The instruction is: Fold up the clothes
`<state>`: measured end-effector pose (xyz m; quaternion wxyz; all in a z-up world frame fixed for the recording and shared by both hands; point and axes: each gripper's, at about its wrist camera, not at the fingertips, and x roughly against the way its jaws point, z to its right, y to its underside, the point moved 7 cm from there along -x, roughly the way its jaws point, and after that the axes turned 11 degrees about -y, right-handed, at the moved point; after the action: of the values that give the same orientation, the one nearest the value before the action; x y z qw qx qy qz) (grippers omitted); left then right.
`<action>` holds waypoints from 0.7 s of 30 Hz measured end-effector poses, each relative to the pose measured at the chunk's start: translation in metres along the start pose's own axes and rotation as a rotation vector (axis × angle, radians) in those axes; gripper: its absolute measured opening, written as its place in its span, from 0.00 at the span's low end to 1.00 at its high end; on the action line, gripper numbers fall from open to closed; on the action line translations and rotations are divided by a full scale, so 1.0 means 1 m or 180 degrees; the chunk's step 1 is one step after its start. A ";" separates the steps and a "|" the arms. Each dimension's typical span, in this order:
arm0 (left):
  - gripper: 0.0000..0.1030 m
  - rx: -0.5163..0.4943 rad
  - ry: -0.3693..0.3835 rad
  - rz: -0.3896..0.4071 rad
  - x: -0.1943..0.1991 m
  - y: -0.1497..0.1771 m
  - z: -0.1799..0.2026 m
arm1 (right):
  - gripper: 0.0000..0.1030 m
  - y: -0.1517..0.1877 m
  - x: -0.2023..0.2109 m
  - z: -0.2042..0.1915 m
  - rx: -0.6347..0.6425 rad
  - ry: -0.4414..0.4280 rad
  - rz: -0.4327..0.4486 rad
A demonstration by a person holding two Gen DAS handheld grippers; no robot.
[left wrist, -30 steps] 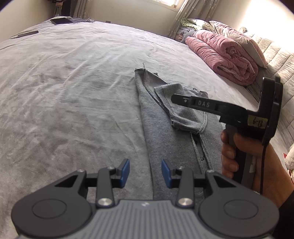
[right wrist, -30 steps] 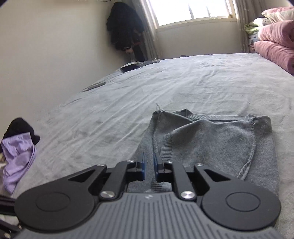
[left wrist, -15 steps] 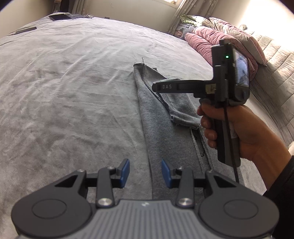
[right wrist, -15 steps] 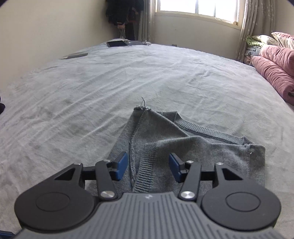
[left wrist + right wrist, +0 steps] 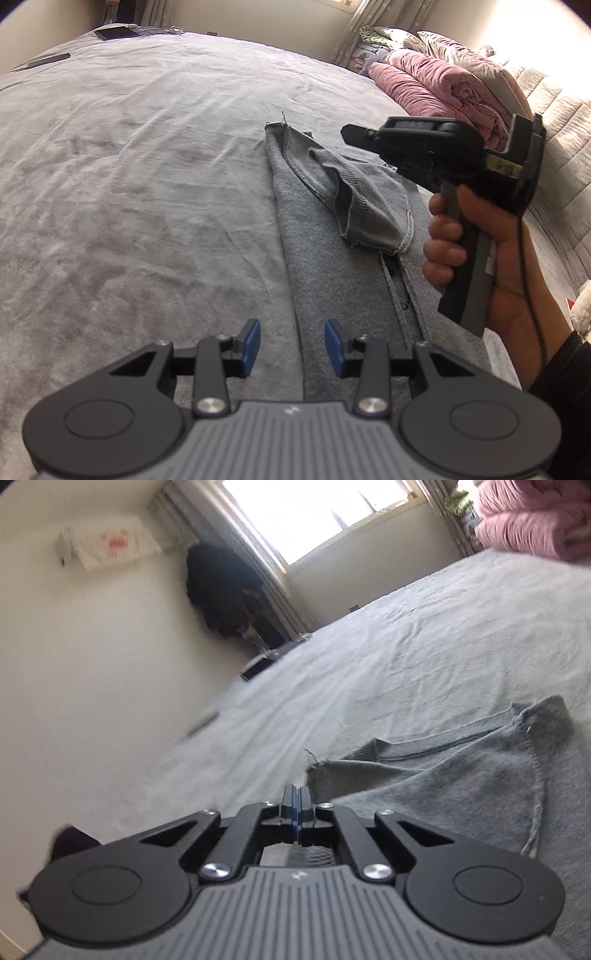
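A grey knit garment [image 5: 332, 266] lies folded in a long strip on the grey bed [image 5: 147, 166], with a sleeve doubled back across its upper part. My left gripper [image 5: 293, 347] hangs open just above the strip's left edge near its lower end, gripping nothing. A hand [image 5: 447, 236] holds my right gripper [image 5: 347, 132] in the air over the folded sleeve. It is tilted, its pads are together and it is empty. In the right wrist view the shut right gripper [image 5: 296, 805] sits just left of the garment [image 5: 461, 786] and its frayed corner.
A rolled pink quilt [image 5: 436, 92] and pillows lie by the padded headboard [image 5: 554, 122] at the right. A tablet [image 5: 116, 32] and another flat device [image 5: 48, 59] rest at the bed's far corner. Dark clothes [image 5: 221, 587] hang beside the window.
My right gripper opened over the sleeve's ribbed cuff, then shut empty, and rolled and swung to the left of the garment. My left gripper stayed still and open.
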<state>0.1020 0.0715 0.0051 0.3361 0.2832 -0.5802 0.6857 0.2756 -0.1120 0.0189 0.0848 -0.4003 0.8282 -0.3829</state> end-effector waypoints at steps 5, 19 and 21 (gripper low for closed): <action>0.40 -0.0032 -0.0004 0.0001 0.000 0.001 0.002 | 0.11 0.014 -0.011 0.008 0.0251 0.0471 -0.0432; 0.40 -0.0087 0.0000 0.0016 -0.001 0.006 0.006 | 0.14 0.070 0.038 -0.010 0.0955 0.0872 -0.1267; 0.40 -0.0118 0.0015 0.0002 -0.002 0.008 0.008 | 0.14 0.068 0.054 -0.016 0.0847 0.0788 -0.1191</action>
<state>0.0969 0.0622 -0.0001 0.3425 0.2751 -0.5921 0.6756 0.1913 -0.1161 -0.0086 -0.0376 -0.4819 0.6862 -0.5435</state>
